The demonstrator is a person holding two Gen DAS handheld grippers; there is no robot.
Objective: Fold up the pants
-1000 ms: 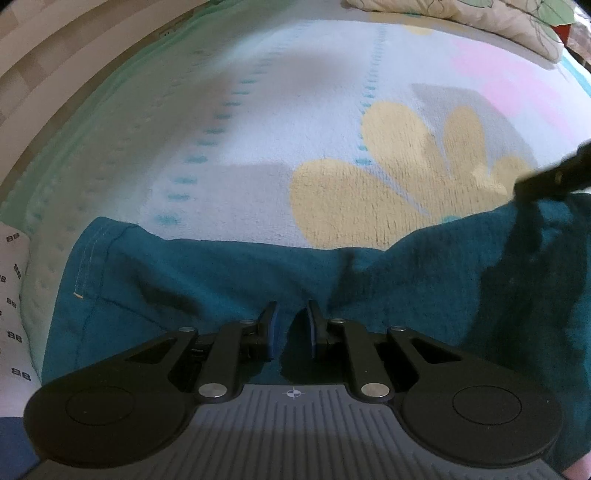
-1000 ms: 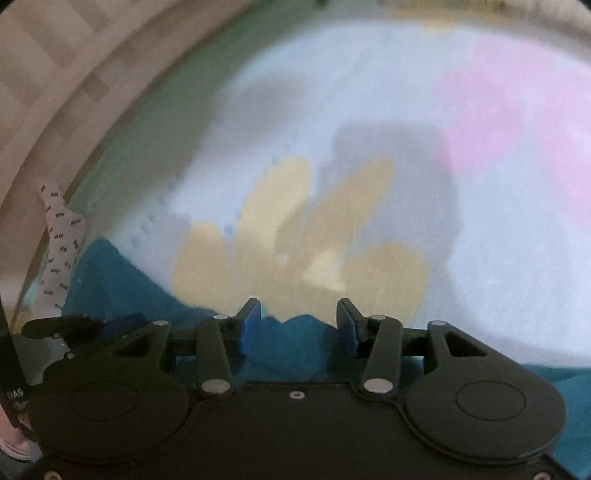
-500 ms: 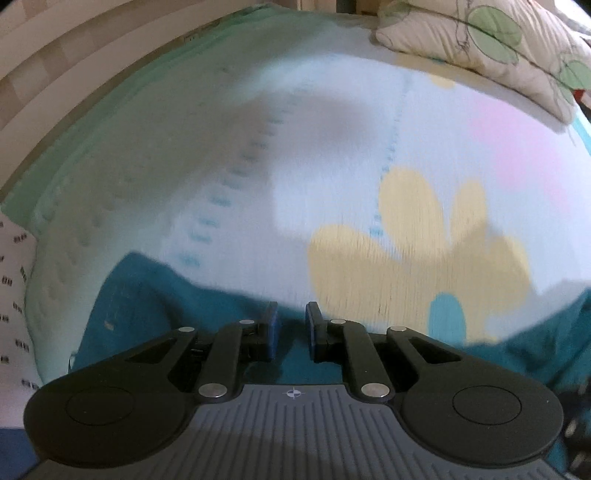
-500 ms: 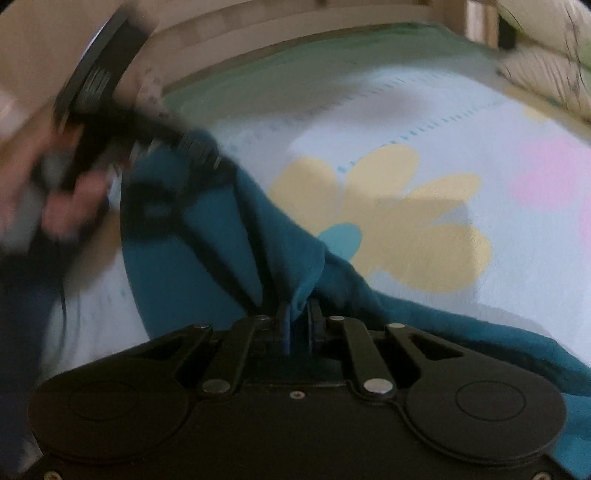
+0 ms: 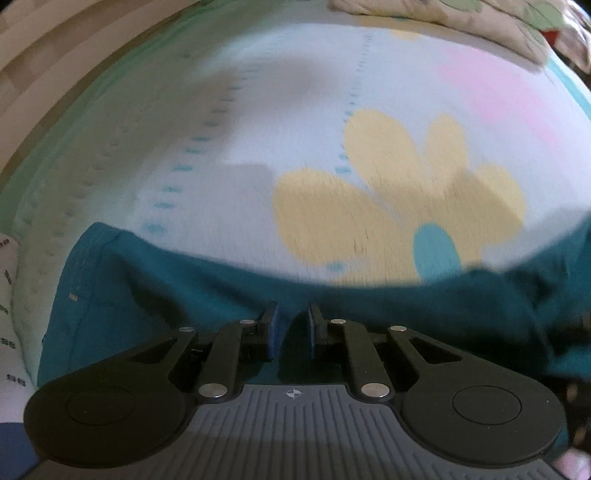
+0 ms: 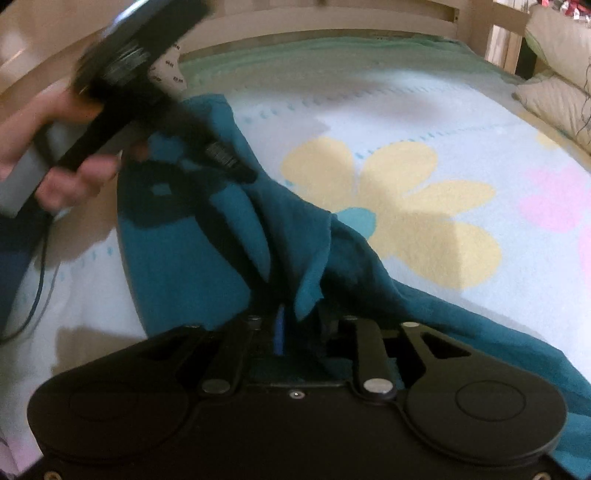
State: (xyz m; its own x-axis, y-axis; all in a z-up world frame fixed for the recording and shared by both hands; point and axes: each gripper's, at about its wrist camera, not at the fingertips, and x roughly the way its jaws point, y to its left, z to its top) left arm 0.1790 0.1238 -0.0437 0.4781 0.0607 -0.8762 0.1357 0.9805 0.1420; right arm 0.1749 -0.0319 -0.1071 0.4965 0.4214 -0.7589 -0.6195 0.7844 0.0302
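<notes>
Teal pants (image 5: pixel 369 306) lie across the near part of a flowered bed cover (image 5: pixel 369 206). My left gripper (image 5: pixel 291 328) has its jaws nearly together over the cloth. In the right wrist view a hand (image 6: pixel 62 177) holds that left gripper (image 6: pixel 236 166), which is pinching a raised ridge of the pants (image 6: pixel 192 251). The ridge runs down to my right gripper (image 6: pixel 303 328). Its jaws are opening, and a loose fold of teal cloth hangs between them. A dark gap shows beside the blue pad (image 6: pixel 279 332).
Pillows (image 6: pixel 561 74) lie at the far right by the wooden bed frame (image 6: pixel 332 18). A white cloth with small dark marks (image 5: pixel 7 332) sits at the left edge of the bed. A thin cable (image 6: pixel 40 277) trails over the cover below the hand.
The right gripper rolled and swung left, closed on a fold of the pants, then spread again. The left gripper moved away and back with the pants edge following it.
</notes>
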